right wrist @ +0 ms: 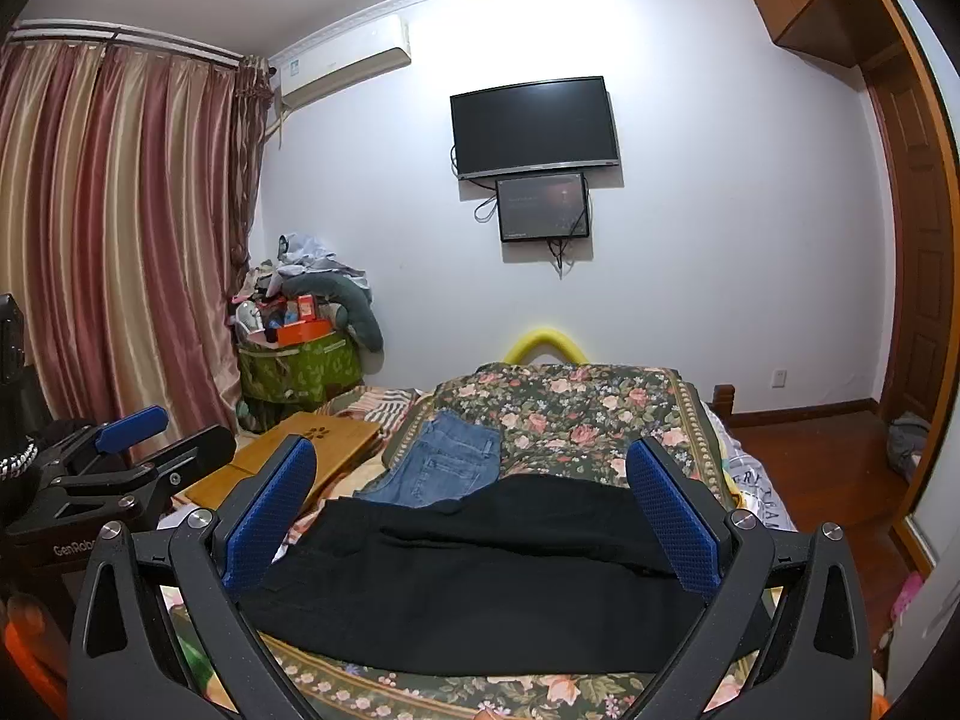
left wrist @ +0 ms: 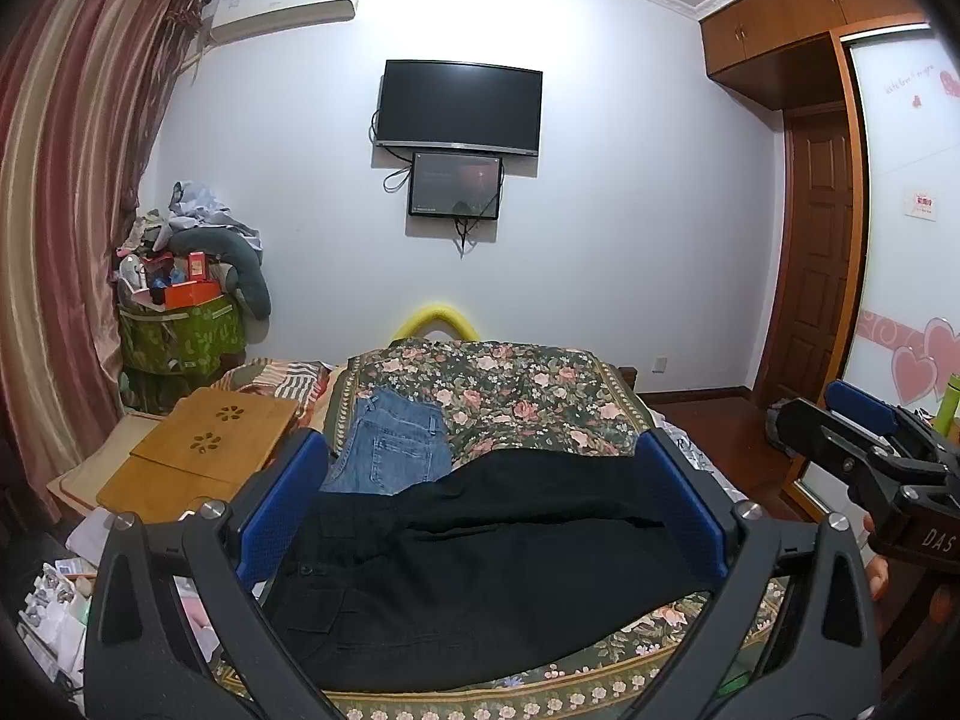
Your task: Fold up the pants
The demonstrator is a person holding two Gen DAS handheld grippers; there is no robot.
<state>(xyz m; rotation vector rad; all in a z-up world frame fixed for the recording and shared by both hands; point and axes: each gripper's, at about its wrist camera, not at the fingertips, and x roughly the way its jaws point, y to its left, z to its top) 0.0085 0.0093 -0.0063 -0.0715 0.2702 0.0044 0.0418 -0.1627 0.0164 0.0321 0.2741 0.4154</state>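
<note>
Here, black pants (left wrist: 480, 564) between spread grippers.

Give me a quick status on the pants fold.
Left claw open, right claw open, both empty. Black pants lying flat on floral bedspread. Folded jeans just beyond.

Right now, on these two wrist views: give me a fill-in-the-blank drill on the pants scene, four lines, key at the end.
1. The black pants lie on a bedspread with a ____ pattern.
2. Beyond the black pants lies a folded pair of ____ jeans.
3. Both the left hand-held gripper and the right hand-held gripper have their jaws ____.
4. The wooden lap desk sits to the ____ of the jeans.

Missing words: floral; blue; open; left
</note>
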